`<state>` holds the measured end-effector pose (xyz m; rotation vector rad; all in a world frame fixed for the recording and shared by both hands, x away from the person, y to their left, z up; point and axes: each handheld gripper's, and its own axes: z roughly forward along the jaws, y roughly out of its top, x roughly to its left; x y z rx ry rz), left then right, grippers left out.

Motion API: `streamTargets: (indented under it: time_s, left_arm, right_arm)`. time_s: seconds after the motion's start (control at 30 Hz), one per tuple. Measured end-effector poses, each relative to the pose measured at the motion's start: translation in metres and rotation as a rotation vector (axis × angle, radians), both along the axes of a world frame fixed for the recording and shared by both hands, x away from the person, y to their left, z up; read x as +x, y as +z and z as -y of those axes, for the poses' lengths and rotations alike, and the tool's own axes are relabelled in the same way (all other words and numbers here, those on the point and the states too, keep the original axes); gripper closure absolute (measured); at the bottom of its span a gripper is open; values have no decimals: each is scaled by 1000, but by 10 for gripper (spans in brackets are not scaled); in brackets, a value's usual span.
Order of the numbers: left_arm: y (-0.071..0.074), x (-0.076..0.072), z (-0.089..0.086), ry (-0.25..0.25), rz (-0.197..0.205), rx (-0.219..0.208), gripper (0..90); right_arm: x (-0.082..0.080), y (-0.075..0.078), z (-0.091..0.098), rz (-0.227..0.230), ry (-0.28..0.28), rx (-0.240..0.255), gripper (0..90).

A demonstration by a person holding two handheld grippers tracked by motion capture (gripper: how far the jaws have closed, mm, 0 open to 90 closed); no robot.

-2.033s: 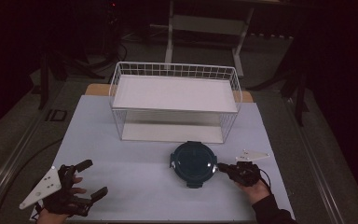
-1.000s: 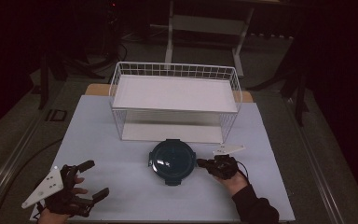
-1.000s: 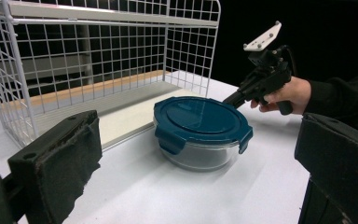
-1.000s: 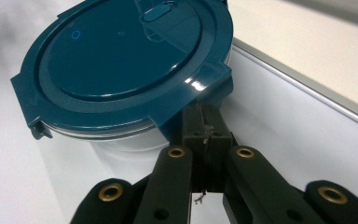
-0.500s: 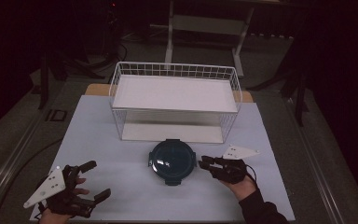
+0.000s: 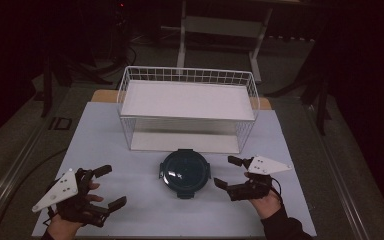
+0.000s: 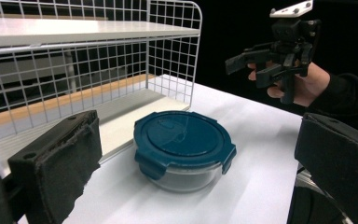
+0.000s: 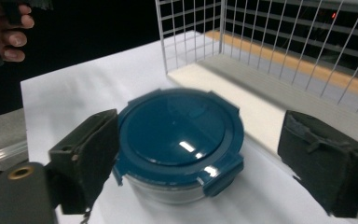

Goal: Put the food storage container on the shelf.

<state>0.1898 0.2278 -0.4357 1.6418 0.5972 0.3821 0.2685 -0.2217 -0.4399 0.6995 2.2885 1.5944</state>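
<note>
High view: we see a round glass container with a dark teal clip-on lid [image 6: 185, 172] resting on the white counter [image 6: 130, 200], about midway between its left and right edges and just in front of the white wire rack [image 6: 187, 107], which occupies the far half of the counter. The container stands upright with its lid seated; it is close to the rack's lower shelf but apart from it.

Right tool [image 6: 230, 172]: held in the person's right hand [image 6: 265, 200] just to the right of the container, toward the counter's near right corner. Its jaws have just been opening and now stand wide, with nothing between the pads; the container lies free beside them. In the right gripper view we look along the two black jaws at the container [image 8: 179, 144], whose lid fills the gap between them without either pad pressing on it.

Left tool [image 6: 109, 186]: held in the person's left hand [image 6: 72, 212] near the counter's near left corner, well apart from the container. We see its jaws spread wide and empty. In the left gripper view the container [image 7: 184, 147] sits beyond the jaws, beside the rack [image 7: 98, 70], with the right tool [image 7: 247, 65] raised above the counter farther off.
</note>
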Motion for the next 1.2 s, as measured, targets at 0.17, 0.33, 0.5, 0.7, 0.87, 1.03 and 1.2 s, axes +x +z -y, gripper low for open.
streamTargets:
  time_s: [0.17,0.33,0.5,0.7,0.87,1.03,1.2]
  left_arm:
    - [11,17,14,-26,-40,18,9]
    - [17,35,29,-8,-101,23,9]
    - [16,55,43,-7,-171,38,9]
    - [7,75,59,-22,-286,92,21]
    - [-9,93,66,-12,-399,76,34]
    - [-29,113,66,-17,-599,31,43]
    - [-45,125,70,-22,-758,36,43]
  right_arm:
    - [-1,11,-1,12,12,9,163]
    - [-3,16,-2,40,-1,21,189]
    - [-4,19,-1,50,-50,38,142]
    - [3,12,-6,-1,-43,48,104]
    - [6,4,-12,-2,-66,34,102]
    - [4,0,-16,-12,-55,19,103]
    - [0,-1,-16,-7,-52,8,108]
